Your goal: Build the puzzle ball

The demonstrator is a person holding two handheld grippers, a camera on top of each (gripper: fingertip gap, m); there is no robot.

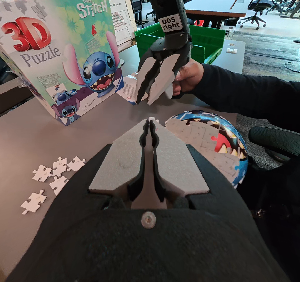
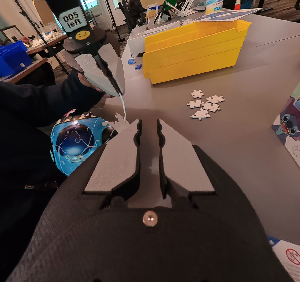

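Pinching a white puzzle piece (image 2: 124, 110) at its top edge, L gripper (image 2: 119, 94) held it hanging long-axis vertical, just above the half-built puzzle ball (image 2: 74, 141). R gripper (image 2: 148, 121) was open, empty, tips beside the ball's rim; L nearer.

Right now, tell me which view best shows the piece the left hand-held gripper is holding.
Right wrist view: the piece hangs edge-on below the left hand-held gripper, its curve clear. Left wrist view shows only a sliver past the closed tips.
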